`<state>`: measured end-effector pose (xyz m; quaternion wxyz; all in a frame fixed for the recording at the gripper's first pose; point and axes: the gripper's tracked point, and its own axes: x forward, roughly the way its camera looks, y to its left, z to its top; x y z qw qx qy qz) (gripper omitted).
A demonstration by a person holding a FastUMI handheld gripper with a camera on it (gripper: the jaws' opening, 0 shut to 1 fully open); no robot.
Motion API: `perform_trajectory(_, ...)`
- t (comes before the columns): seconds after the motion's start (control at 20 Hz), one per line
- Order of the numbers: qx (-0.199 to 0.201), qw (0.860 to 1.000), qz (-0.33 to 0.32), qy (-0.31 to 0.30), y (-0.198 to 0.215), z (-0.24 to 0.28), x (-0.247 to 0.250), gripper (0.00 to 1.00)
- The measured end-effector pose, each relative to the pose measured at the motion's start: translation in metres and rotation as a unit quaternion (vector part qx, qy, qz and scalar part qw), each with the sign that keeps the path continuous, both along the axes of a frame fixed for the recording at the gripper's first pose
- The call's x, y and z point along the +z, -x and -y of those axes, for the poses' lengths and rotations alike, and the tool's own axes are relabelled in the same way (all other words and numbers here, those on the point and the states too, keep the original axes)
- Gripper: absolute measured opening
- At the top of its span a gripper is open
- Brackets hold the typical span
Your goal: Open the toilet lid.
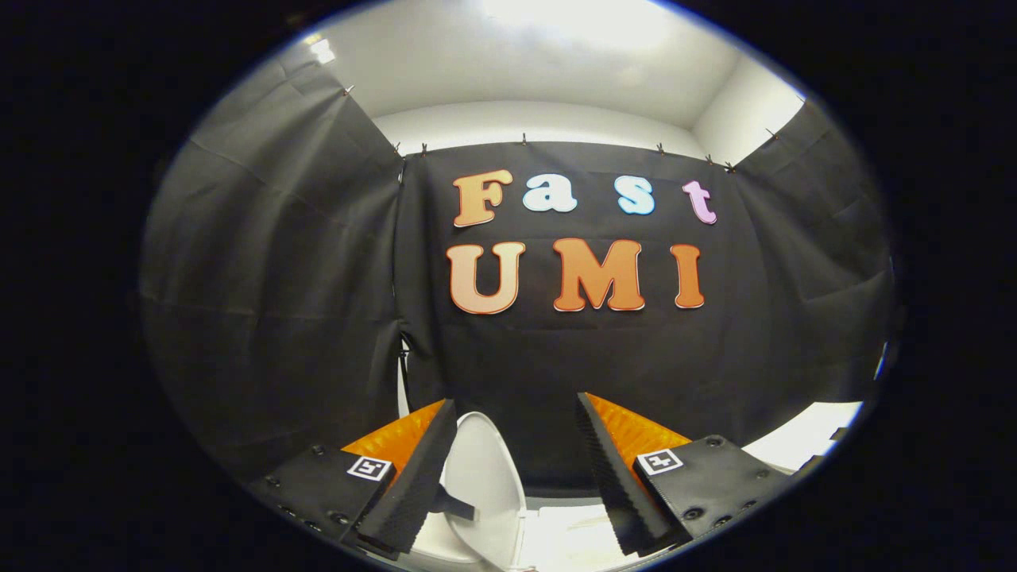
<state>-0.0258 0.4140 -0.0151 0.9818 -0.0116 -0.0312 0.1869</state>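
The white toilet lid stands raised and nearly upright, its rounded top edge rising between my two fingers and leaning close to the left one. My gripper is open, its black ribbed pads spread wide with orange backs behind them. The left finger sits right beside the lid's edge; whether it touches is unclear. The right finger stands apart from the lid with a gap between. Below the fingers shows a bright white part of the toilet, washed out by glare.
Black cloth walls enclose the booth on the left, ahead and on the right. A white surface shows low on the right past the right finger. A thin dark cable hangs at the left cloth seam.
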Motion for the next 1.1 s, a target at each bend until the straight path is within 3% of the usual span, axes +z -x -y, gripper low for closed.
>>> perform_trajectory(0.65, -0.061, 0.998, 0.017, 0.025, -0.032, 0.1, 0.044, 0.96)
perform_trajectory(1.1, -0.076, 0.997, 0.003, 0.017, -0.041, 0.119, 0.038, 0.96)
